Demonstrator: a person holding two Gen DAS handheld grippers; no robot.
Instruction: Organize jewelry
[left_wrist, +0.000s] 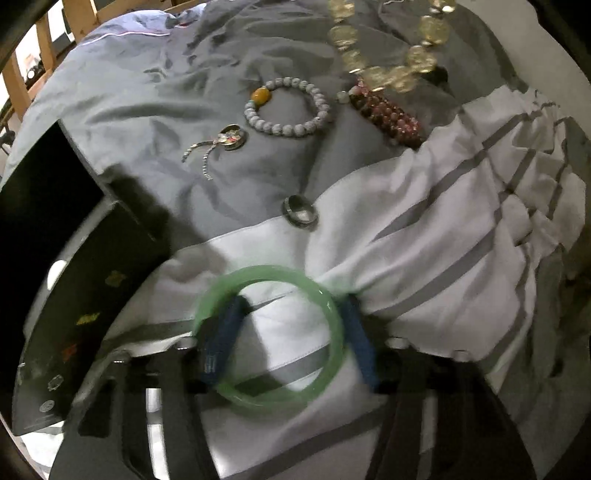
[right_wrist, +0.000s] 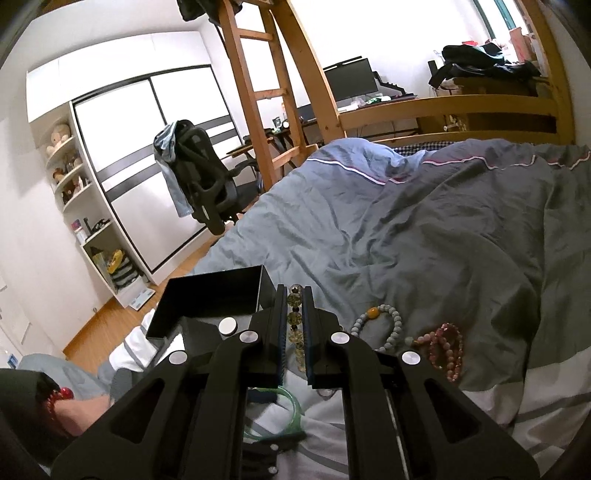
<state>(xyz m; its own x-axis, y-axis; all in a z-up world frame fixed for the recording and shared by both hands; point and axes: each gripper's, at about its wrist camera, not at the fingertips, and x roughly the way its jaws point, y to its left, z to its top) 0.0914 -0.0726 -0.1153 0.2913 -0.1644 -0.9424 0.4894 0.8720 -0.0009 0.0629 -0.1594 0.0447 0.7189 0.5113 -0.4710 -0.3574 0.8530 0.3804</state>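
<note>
My left gripper (left_wrist: 288, 332) is shut on a green jade bangle (left_wrist: 325, 295), its blue fingers pressing the ring's two sides, above the white-and-grey quilt. The bangle also shows in the right wrist view (right_wrist: 291, 410). My right gripper (right_wrist: 295, 317) is shut on a necklace of large yellowish clear beads (right_wrist: 295, 336), which hangs at the top of the left wrist view (left_wrist: 391, 74). On the grey quilt lie a white bead bracelet with an amber bead (left_wrist: 291, 107), a pink bead bracelet (left_wrist: 388, 110), a silver pendant on a chain (left_wrist: 229, 138) and a dark ring (left_wrist: 300, 214).
An open black box (right_wrist: 218, 299) sits on the bed to the left, also dark in the left wrist view (left_wrist: 85, 277). A wooden bunk frame and ladder (right_wrist: 258, 110), an office chair (right_wrist: 199, 181) and shelves (right_wrist: 74, 184) stand beyond the bed.
</note>
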